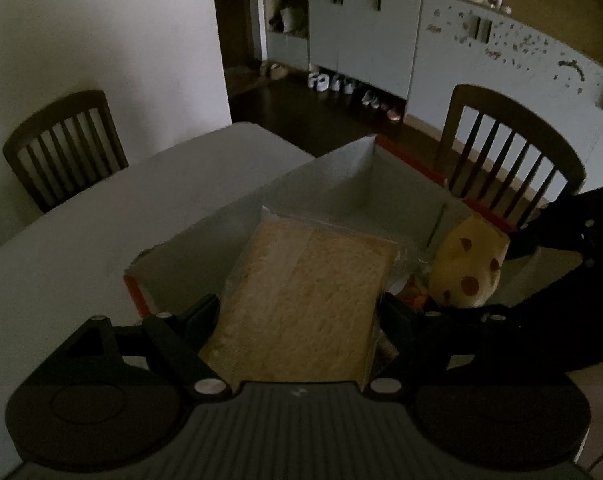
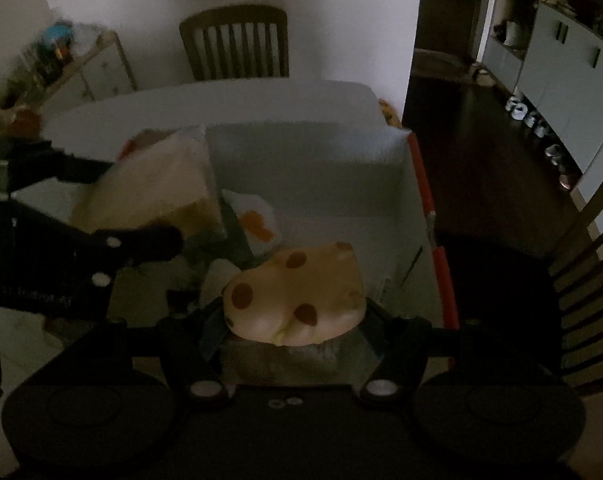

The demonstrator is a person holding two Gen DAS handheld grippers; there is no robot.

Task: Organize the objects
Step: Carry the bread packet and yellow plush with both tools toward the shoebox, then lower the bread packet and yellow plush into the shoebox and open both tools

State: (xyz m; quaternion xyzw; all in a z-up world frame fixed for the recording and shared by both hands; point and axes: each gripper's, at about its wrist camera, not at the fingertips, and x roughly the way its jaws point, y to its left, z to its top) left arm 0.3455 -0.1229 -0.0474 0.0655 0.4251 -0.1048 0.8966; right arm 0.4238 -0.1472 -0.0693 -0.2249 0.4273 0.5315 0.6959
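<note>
My left gripper [image 1: 297, 308] is shut on a bagged sandwich of pale bread [image 1: 305, 304], held over the open white box with a red rim [image 1: 365, 176]. From the right wrist the same sandwich [image 2: 153, 192] hangs at the box's left side between the left gripper's black fingers [image 2: 157, 240]. My right gripper [image 2: 293, 312] is shut on a soft yellow cheese toy with brown spots [image 2: 297, 292], above the box's near part. In the left wrist view that cheese toy [image 1: 469, 268] shows to the right of the sandwich.
Inside the box [image 2: 309, 152] lie a white packet with an orange patch [image 2: 257, 220] and other dim items. The box sits on a white table [image 1: 101, 216]. Dark wooden chairs [image 1: 513, 148] [image 2: 237, 40] stand around it. Cabinets and shoes line the far wall.
</note>
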